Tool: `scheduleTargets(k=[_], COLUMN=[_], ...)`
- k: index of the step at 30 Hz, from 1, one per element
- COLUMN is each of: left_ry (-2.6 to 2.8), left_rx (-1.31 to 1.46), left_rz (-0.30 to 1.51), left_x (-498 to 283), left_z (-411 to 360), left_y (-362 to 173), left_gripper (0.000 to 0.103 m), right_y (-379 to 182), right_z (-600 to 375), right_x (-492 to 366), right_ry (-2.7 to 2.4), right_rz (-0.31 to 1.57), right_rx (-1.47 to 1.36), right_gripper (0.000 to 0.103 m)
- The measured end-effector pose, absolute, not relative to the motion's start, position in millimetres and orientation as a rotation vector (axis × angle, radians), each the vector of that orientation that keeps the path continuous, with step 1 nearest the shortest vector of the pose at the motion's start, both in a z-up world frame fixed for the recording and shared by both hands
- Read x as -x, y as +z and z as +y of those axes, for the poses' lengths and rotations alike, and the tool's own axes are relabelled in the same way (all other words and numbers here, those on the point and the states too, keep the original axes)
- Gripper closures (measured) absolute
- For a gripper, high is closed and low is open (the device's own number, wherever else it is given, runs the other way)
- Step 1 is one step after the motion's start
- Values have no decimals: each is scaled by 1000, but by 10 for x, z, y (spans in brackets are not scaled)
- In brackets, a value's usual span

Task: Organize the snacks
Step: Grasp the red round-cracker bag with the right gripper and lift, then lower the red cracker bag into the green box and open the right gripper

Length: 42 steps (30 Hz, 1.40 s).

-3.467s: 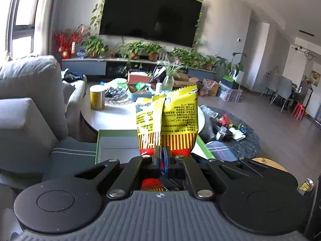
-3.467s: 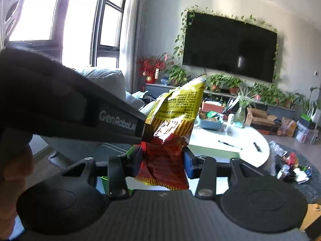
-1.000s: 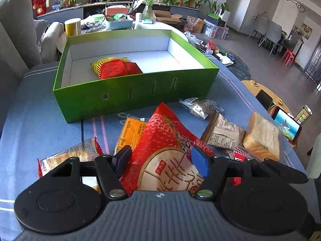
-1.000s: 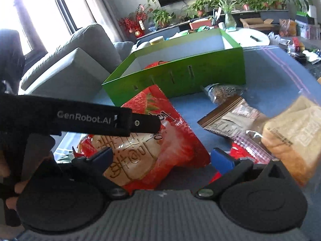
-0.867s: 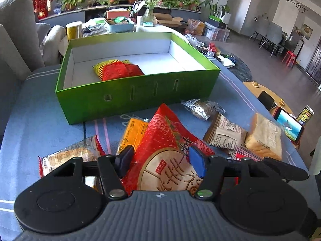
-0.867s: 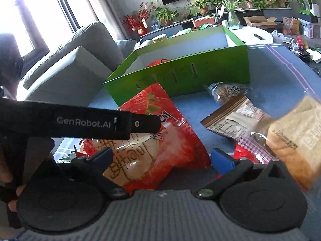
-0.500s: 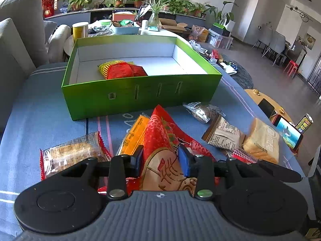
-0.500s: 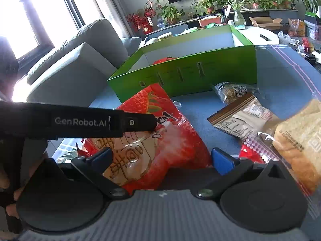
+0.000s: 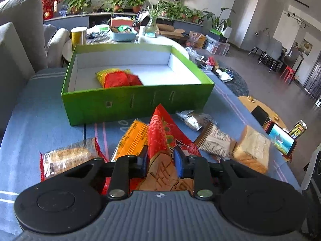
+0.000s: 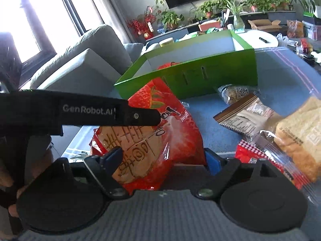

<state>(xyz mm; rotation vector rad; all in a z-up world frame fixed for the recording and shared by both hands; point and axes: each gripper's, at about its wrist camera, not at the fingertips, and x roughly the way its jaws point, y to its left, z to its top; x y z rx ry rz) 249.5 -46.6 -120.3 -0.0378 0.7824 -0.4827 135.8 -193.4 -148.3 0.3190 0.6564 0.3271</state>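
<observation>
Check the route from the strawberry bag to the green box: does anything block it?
Only the green box's near wall stands between; the strawberry bag, which the closing left tool is pinching, must be lifted over it. Nothing else visible blocks the way.

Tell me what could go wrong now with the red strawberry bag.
The left claw is closing on the red strawberry bag, bunching it; the contents may get crushed. The right claw is closing around it too, so the two could pull against each other. The orange packet underneath may drag along.

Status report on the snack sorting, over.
Left gripper closing, pinching strawberry bag. Right gripper closing around it, pads not pressing. Green box ahead, path clear.
</observation>
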Motion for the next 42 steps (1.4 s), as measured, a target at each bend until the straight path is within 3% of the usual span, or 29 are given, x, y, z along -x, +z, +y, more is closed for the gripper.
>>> scheduleTargets(k=[13,22,42], left_ry=[-542,-582,-586], left_rx=[68,73,111], left_rz=[720,665,559], left_x=[-2412,-2357,-2486], left_z=[-476,-443,-299], left_y=[-983,-849,-444], left_gripper=[79,87,87], right_y=[-1247,-1248,-928], right_z=[-2000,-1959,-1846], right_x=[-1327,-1326,-1476], right_ry=[315,303,302], right_rz=[573,548,430], right_rx=[-327,-334,-286], right_gripper=[23,23,23])
